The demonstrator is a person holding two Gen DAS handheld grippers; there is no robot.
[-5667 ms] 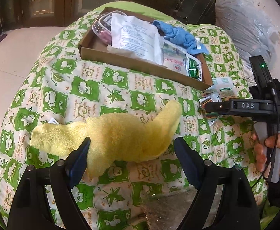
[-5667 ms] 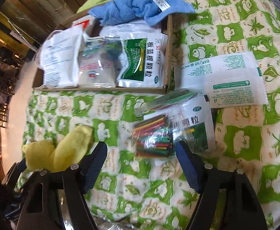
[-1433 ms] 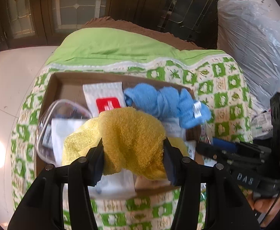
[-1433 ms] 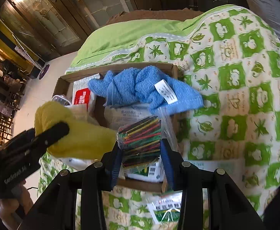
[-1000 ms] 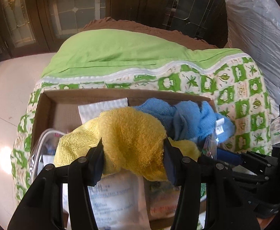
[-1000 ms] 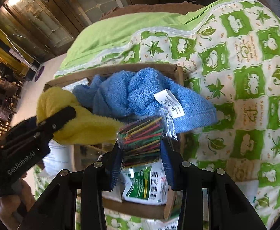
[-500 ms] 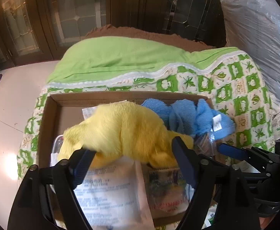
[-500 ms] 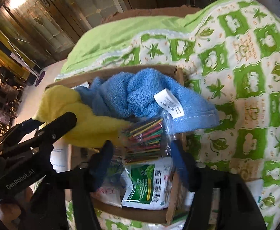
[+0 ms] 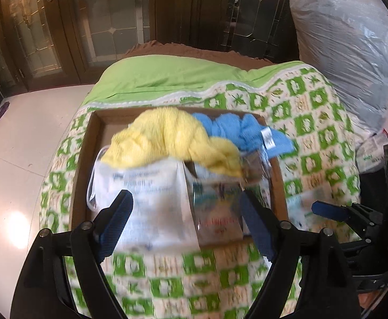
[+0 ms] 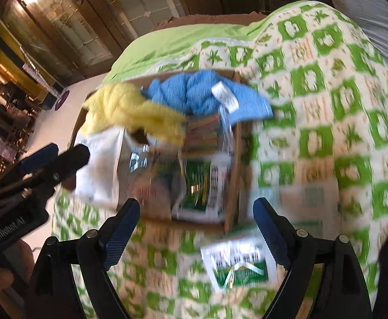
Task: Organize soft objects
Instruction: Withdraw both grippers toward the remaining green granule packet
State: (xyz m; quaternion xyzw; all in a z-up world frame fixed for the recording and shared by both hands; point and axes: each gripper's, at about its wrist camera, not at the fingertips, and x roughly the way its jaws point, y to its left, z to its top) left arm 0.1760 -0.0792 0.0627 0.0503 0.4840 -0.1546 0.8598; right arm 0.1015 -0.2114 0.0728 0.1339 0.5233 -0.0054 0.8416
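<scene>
Item: left gripper [image 9: 186, 224], jaws standing wide apart with nothing between the pads, having just been opening; it is hanging above the near edge of a cardboard box [image 9: 83, 186] and pointing steeply down. Item: yellow towel [image 9: 172, 141], lying bunched in the box ahead of the left gripper, clear of both pads, draping over a white printed pouch [image 9: 151, 194] that is sitting directly beyond the left fingertips. Item: blue towel [image 9: 236, 131], white label showing, resting at the far right of the box, touching the yellow towel and spilling over the right rim. Item: right gripper [image 10: 196, 218], jaws likewise spread and empty, having just been opening; it is hovering over the box's near right corner. Item: clear bag of coloured sticks [image 10: 201, 133], lying in the box ahead of the right gripper, just beneath the blue towel and against the yellow one. Item: green-and-white sachet [image 10: 196, 188], sitting in the box between the right pads' line of sight; a second sachet [image 10: 236, 265] is lying outside on the green-and-white patterned quilt [image 10: 326, 106], nearer the gripper. Both views are blurring.
</scene>
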